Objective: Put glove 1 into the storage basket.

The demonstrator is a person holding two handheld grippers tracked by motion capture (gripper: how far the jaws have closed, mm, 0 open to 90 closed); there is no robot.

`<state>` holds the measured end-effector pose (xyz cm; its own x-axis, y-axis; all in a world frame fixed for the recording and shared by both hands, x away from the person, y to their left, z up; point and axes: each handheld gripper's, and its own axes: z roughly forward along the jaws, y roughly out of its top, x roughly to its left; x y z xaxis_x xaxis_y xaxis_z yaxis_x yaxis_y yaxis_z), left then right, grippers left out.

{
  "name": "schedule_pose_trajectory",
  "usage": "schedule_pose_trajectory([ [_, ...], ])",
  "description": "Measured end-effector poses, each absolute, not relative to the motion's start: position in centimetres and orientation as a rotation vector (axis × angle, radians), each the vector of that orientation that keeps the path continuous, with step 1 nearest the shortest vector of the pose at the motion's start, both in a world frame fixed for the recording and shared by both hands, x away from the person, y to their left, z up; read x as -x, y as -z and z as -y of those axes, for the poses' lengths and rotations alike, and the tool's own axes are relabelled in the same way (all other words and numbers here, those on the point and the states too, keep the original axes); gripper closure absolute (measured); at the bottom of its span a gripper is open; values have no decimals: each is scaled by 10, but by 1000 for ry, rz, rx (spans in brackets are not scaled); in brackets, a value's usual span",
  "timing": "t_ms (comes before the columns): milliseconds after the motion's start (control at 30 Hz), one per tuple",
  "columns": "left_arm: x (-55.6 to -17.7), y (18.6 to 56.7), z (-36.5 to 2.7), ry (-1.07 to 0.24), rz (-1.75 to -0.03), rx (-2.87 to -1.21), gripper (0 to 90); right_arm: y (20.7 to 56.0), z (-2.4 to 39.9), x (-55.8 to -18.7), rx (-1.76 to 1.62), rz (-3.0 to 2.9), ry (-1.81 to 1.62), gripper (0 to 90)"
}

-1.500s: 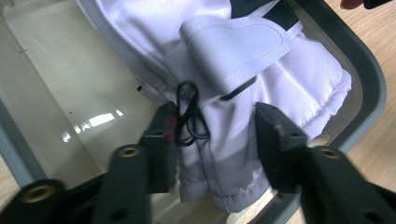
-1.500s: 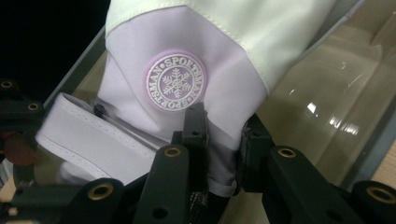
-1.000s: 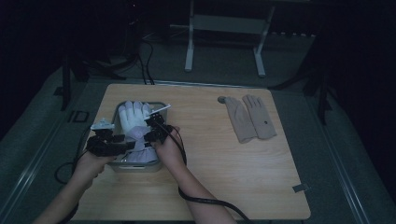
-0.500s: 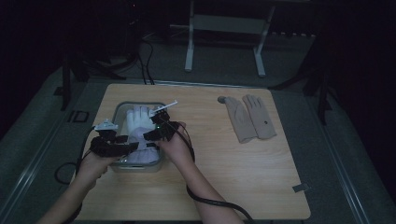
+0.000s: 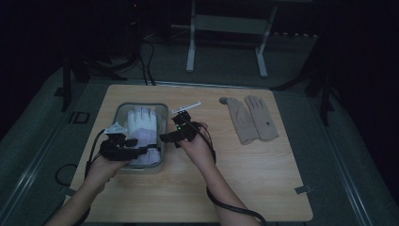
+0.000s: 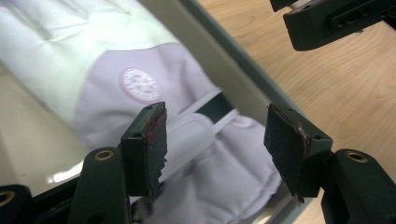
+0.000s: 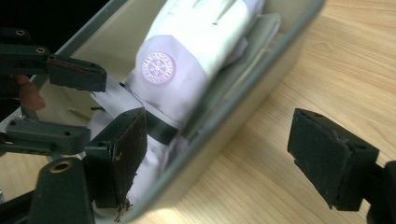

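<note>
A white and lilac padded glove (image 5: 141, 125) lies in a grey bin (image 5: 141, 105) on the left of the wooden table. My left gripper (image 5: 150, 151) reaches over the bin's near end, and the puffy cuff (image 6: 224, 177) fills the gap between its pads. My right gripper (image 5: 165, 138) hangs at the bin's right side. Its jaws have just been opening and now straddle the bin's wall (image 7: 252, 79) without pressing on anything. The right gripper view has the glove's round badge (image 7: 159, 67) and the left gripper (image 7: 98, 105) with a strip of cuff in it.
A pair of tan gloves (image 5: 251, 117) lies flat at the table's back right, with a small dark round thing (image 5: 223, 100) beside them. Bare wood stretches between the bin and those gloves. A white stand (image 5: 226, 42) rises beyond the far edge.
My right gripper has come off the glove, moved right and a little up to the bin's right wall, and opened. The left gripper still sits at the cuff.
</note>
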<state>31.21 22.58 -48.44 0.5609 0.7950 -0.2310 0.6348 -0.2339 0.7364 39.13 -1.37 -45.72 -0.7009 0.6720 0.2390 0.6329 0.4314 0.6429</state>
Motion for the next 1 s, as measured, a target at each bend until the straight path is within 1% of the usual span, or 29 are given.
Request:
schedule_pose_trajectory([
  [67, -311, 484, -223, -244, -1151, -1957, 406, 457, 17, -391, -1193, -2612, -1136, 198],
  [400, -305, 481, -209, -213, -1103, -1950, 420, 462, 63, -382, -1190, -2574, -1132, 197],
  [500, -302, 480, -199, -199, -1072, -1958, 420, 463, 76, -380, -1188, -2559, -1125, 193],
  [600, -300, 479, -193, -209, -1060, -1966, 420, 464, 83, -379, -1185, -2553, -1127, 193],
  [667, -295, 478, -182, -226, -1040, -1997, 419, 464, 96, -376, -1175, -2535, -1141, 182],
  [800, -290, 480, -167, -197, -1003, -1981, 417, 467, 110, -374, -1170, -2507, -1157, 182],
  [933, -286, 483, -146, -198, -944, -2036, 350, 472, 121, -372, -1133, -2510, -1163, 165],
  [967, -285, 484, -141, -197, -924, -2043, 345, 472, 124, -371, -1111, -2515, -1168, 162],
  [1000, -284, 485, -137, -201, -907, -2050, 308, 472, 127, -370, -1093, -2509, -1164, 158],
])
